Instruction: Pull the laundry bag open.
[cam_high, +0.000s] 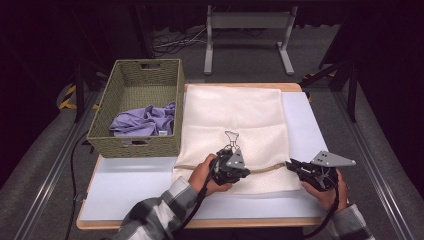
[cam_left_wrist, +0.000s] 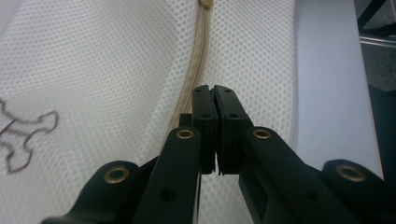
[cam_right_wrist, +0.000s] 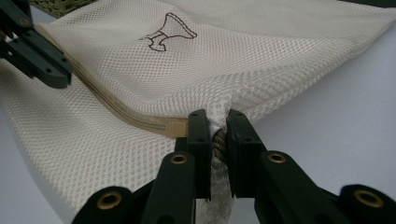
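Observation:
A cream mesh bag (cam_high: 235, 115) lies flat on the table, with a tan zipper (cam_high: 265, 169) along its near edge. My left gripper (cam_high: 247, 171) sits over the middle of the zipper (cam_left_wrist: 198, 60). Its jaws (cam_left_wrist: 214, 88) are pressed together, and I see nothing between the pads. My right gripper (cam_high: 290, 164) is shut on the bag's near right corner. The right gripper view shows bunched mesh and the zipper's end pinched between its jaws (cam_right_wrist: 217, 114). The left gripper (cam_right_wrist: 58, 74) shows farther along the zipper (cam_right_wrist: 116, 109). A small brown outline figure (cam_high: 231, 136) is printed on the bag.
A woven green basket (cam_high: 132, 145) stands on the table's left side and holds a lilac cloth (cam_high: 145, 120). The pale table top (cam_high: 300, 115) shows bare to the right of the bag and along the front. A metal stand (cam_high: 247, 20) stands on the floor beyond.

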